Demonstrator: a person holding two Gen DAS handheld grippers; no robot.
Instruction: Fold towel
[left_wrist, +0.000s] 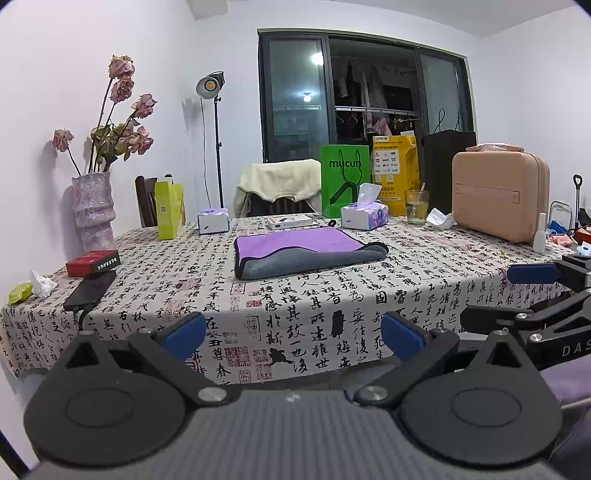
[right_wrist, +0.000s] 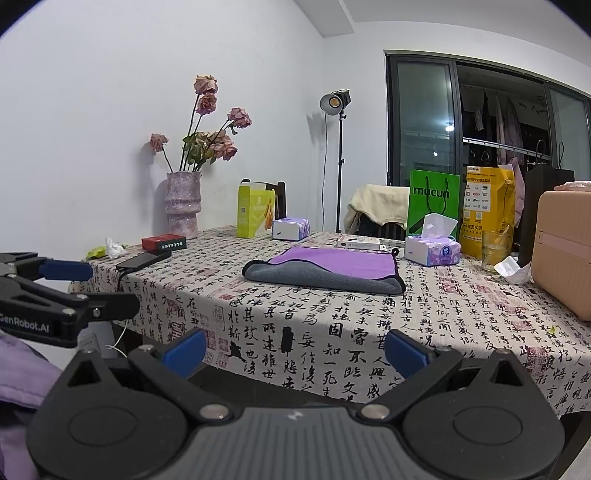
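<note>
A purple-and-grey towel (left_wrist: 306, 253) lies folded on the table (left_wrist: 424, 280), at twelve o'clock from the left gripper (left_wrist: 293, 334) and well apart from it; both the left gripper and the right gripper (right_wrist: 295, 350) hang short of the table's near edge with jaws spread wide and nothing between them. The table wears a cloth printed with black calligraphy and red seals, in a white-walled room with a dark window (left_wrist: 362, 96) and a lit studio lamp (left_wrist: 209, 85). Behind the towel sit a tissue pack (left_wrist: 364, 214) at one o'clock and a green bag (left_wrist: 345, 181); a vase of dried roses (left_wrist: 92, 210) stands at ten o'clock. The left view alone shows the whole pink case (left_wrist: 500, 194) at two o'clock and the right gripper at three; the right view catches the left gripper (right_wrist: 66, 269) at nine o'clock and only the case's edge
</note>
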